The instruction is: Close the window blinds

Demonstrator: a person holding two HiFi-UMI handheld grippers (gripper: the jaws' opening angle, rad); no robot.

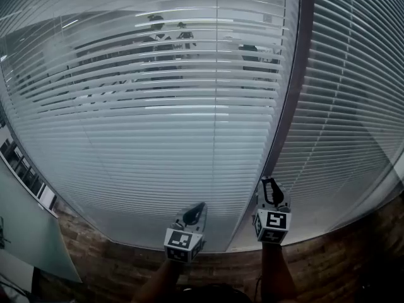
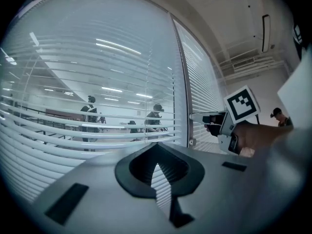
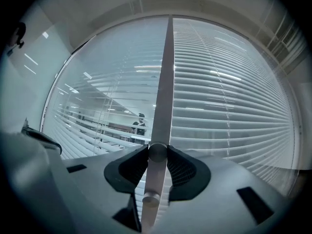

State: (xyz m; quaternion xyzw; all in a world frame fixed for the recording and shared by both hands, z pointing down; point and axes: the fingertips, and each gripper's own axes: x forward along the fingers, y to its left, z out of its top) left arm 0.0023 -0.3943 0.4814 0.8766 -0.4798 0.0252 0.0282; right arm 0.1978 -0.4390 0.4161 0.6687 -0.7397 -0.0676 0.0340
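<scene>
Two horizontal slatted blinds hang before me, a wide left blind (image 1: 158, 137) with its upper slats tilted open and a right blind (image 1: 353, 106) whose slats lie closer together. A dark window post (image 1: 291, 100) stands between them. My right gripper (image 1: 271, 183) points level at the post and is shut on the blind wand (image 3: 163, 91), a pale upright rod pinched between its pads (image 3: 181, 165). In the left gripper view the right gripper (image 2: 195, 117) shows beside the post. My left gripper (image 1: 197, 208) hovers in front of the left blind, shut, with nothing in it.
Through the open slats an office shows, with people standing (image 2: 90, 116) under ceiling lights. A brick-patterned floor (image 1: 126, 264) runs below the blinds. A frosted glass panel (image 1: 31, 232) stands at the lower left. Another person (image 2: 278, 113) is at the far right.
</scene>
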